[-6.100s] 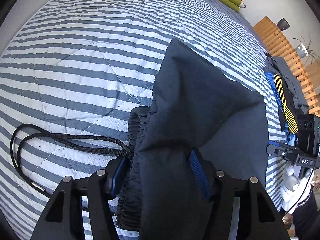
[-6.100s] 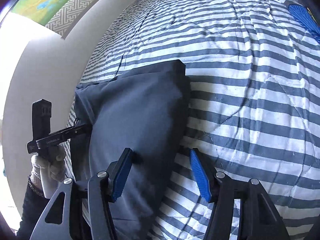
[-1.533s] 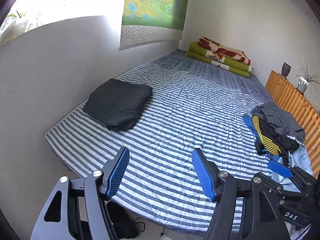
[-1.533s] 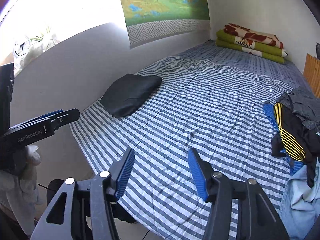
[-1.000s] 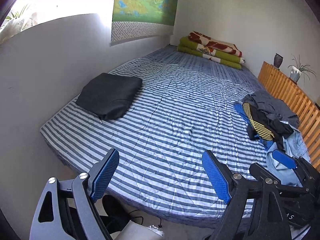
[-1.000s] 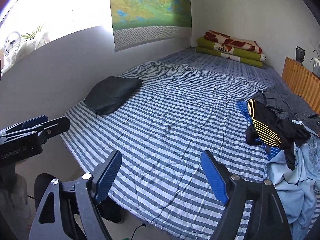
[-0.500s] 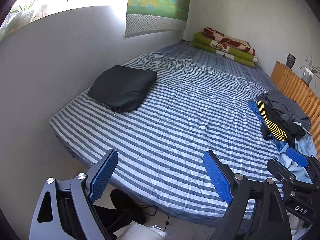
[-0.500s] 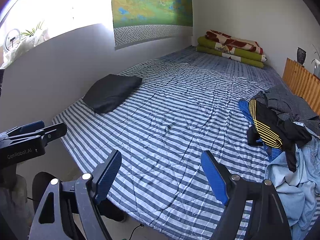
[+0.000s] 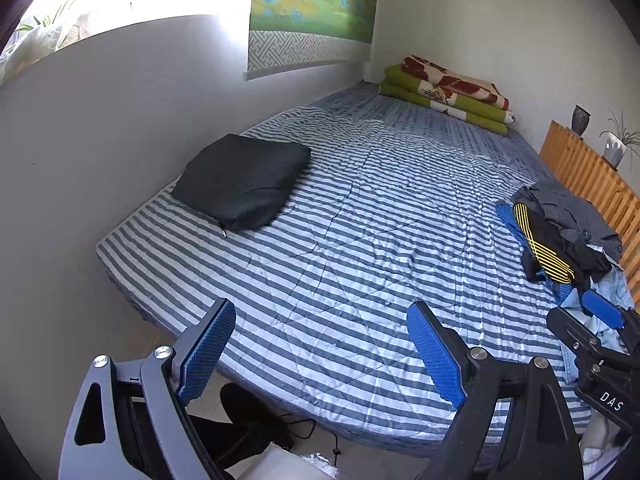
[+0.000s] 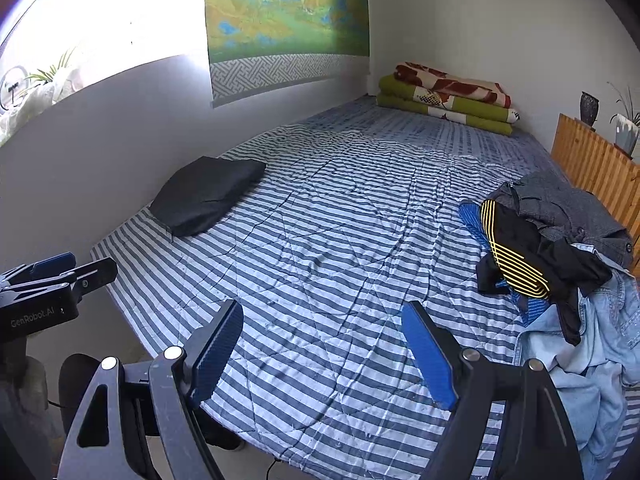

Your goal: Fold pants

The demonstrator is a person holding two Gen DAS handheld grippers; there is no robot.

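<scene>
One pair of dark navy pants, folded into a flat square bundle (image 9: 244, 180), lies on the near left corner of the bed with the blue-and-white striped quilted cover (image 9: 360, 240), close to the grey wall and well apart from both grippers. Two grippers are in view, each with two black fingers faced with ribbed blue pads. The left gripper (image 9: 320, 354) hangs over the foot edge of the bed with its jaws wide apart and nothing between them; the right gripper (image 10: 322, 354) hangs likewise, jaws apart and empty. In the right wrist view the left gripper shows from the side at the left edge, with white lettering "GenRobot.AI" on its black body; in the left wrist view the right gripper shows at the lower right, with the letters "DAS" readable. One loose heap of unfolded clothes (image 10: 560, 256) sits on the right side of the bed: a grey garment on top, a black piece with thin yellow stripes, a bright blue piece beneath, and pale blue denim nearest the camera. One stack of folded blankets, green with a red-and-cream patterned one on top (image 9: 446, 94), lies at the far end against the white wall. One green and yellow landscape wall hanging with a grey key-pattern border (image 10: 286, 20) hangs on the left wall. On the slatted wooden headboard-like panel (image 9: 592, 172) stand two items: a dark vase (image 9: 580, 119) and a white pot with a thin plant (image 9: 614, 148).
</scene>
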